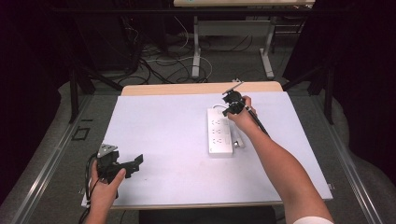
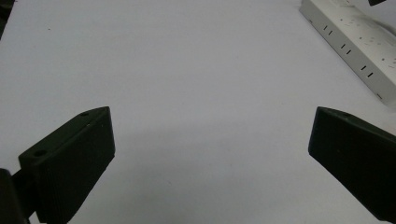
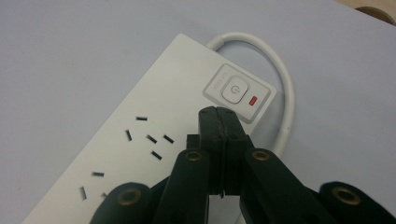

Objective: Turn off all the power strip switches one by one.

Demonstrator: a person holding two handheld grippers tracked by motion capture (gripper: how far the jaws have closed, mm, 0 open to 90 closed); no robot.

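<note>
Progress looks to sit at the moment around the switch press, judged from how things lie. Going from the near edge outward in the high view: at about 7 o'clock on the white table (image 1: pixel 163 140), the left gripper (image 1: pixel 135 163) rests idle in the person's left hand (image 1: pixel 105 186), its jaws spread wide with nothing between them; in the left gripper view they frame bare tabletop, with the power strip (image 2: pixel 355 51) well apart at 1 o'clock.

Farther out, right of centre at roughly 2 o'clock, the power strip (image 1: pixel 219 133) lies flat, running near to far. The right hand (image 1: pixel 240 116) holds the right gripper (image 1: pixel 229 106) over the strip's far end. In the right gripper view the right gripper (image 3: pixel 219 114) has its jaws pressed together, gripping nothing, their joined tip poised just short of the power button (image 3: pixel 233 89), which lies at 12 o'clock from the tip. Whether the tip touches the strip's face I cannot tell. Beside the button a small red indicator (image 3: pixel 253 100) shows, which suggests the strip may be switched on, though that is a guess. The white cable (image 3: pixel 275 79) loops out past the button end.

No plug sits in the visible sockets. What seems left: confirming the switch state and drawing the right gripper clear.
</note>
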